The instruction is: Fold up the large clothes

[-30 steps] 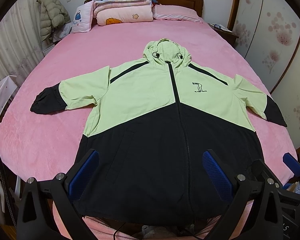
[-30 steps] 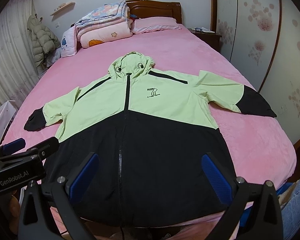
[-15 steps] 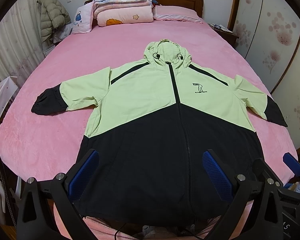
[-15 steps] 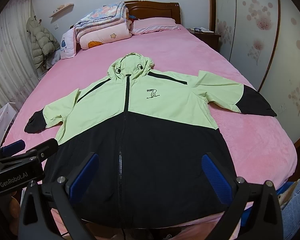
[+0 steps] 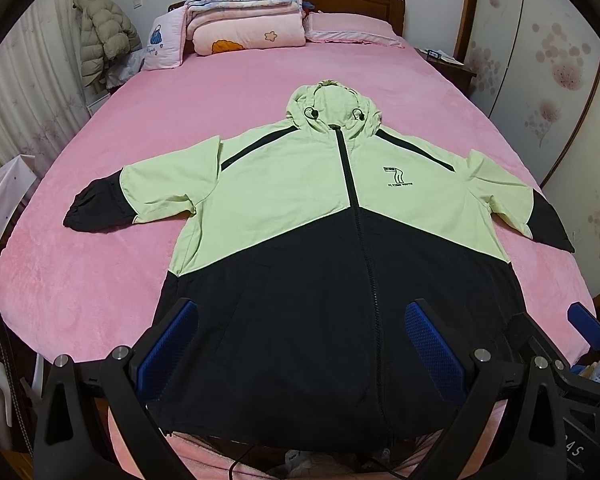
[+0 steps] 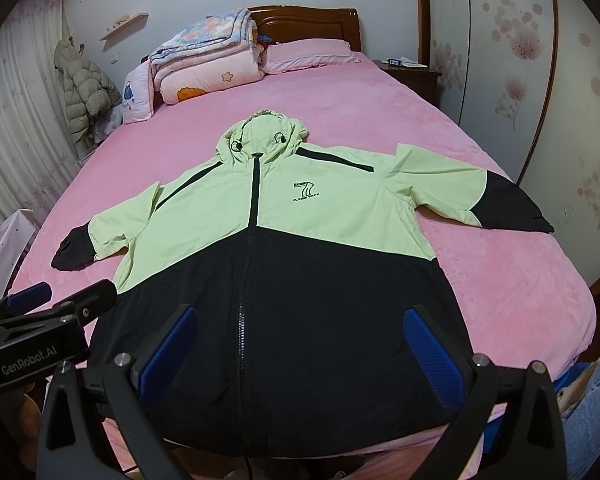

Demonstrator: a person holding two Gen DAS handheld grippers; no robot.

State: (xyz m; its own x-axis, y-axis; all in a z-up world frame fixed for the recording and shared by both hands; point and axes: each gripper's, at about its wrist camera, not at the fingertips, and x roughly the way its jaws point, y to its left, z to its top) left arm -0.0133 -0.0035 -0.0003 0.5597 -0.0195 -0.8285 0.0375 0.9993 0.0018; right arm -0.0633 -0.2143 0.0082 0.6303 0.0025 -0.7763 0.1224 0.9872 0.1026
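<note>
one light-green and black zip-up hooded jacket lies flat, front up, sleeves spread, on the pink plush bedspread, hem at the near edge. left gripper and right gripper both spread wide above the hem, holding nothing, side by side.

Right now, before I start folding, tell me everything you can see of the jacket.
The jacket is a hooded zip-up, light green above and black below, of thin woven-looking fabric. It lies front up and zipped shut on the pink bedspread, hood toward the headboard, hem at the near edge. Both sleeves are spread sideways, green with black ends. A black logo sits on the chest. Both open grippers, left and right, hover near the hem without gripping it.
</note>
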